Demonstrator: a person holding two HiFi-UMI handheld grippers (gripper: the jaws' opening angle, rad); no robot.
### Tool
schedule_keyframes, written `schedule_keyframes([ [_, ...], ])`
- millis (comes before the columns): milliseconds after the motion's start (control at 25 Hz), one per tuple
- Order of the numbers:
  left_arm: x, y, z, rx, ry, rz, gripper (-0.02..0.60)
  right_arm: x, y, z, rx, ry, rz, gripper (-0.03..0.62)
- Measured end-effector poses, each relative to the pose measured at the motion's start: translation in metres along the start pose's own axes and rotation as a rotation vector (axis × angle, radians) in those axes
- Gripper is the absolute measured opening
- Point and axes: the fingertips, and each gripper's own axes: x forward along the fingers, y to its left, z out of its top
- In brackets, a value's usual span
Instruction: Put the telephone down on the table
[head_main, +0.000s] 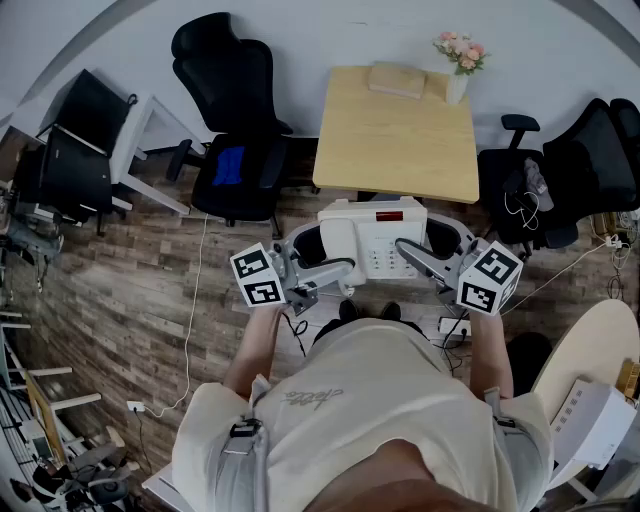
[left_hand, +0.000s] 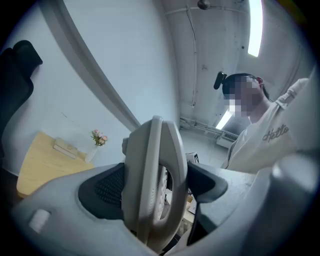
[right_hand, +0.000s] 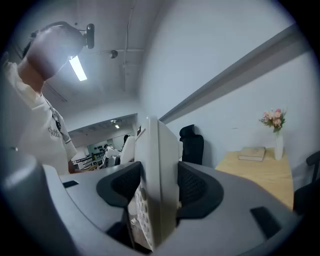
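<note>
Left gripper (head_main: 322, 262), right gripper (head_main: 432, 258) each clamped on desk telephone (head_main: 372, 238); its side edges hidden by jaws. Vase (head_main: 457, 86) holds pink flowers (head_main: 460, 48).

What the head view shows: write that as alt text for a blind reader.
Seen from above, a person holds a white telephone between a left hand-held gripper and a right hand-held gripper, each clamped on one side of it. Beyond it stands a wooden table with a book and a vase of pink flowers, black office chairs beside it.

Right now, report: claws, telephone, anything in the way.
Left claw, right claw: both shut on telephone. Telephone off the floor, short of table. Book, vase at table's far edge.
</note>
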Motion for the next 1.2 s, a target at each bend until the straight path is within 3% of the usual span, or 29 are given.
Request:
schedule_keyframes([
  [600, -0.036, 0.031, 0.005, -0.011, 0.005, -0.052, 0.380, 0.045, 0.005, -0.004, -0.013, 0.003, -0.040, 0.216],
  [800, -0.035, 0.045, -0.006, -0.043, 0.008, -0.060, 0.380, 0.049, -0.006, -0.022, 0.045, 0.009, -0.061, 0.215],
  [960, -0.045, 0.069, 0.007, -0.073, 0.005, -0.067, 0.380, 0.073, -0.017, -0.018, 0.076, 0.022, -0.075, 0.215],
  [1200, -0.019, 0.107, 0.006, -0.107, 0.043, -0.042, 0.380, 0.079, -0.064, -0.018, 0.116, 0.020, -0.065, 0.216],
])
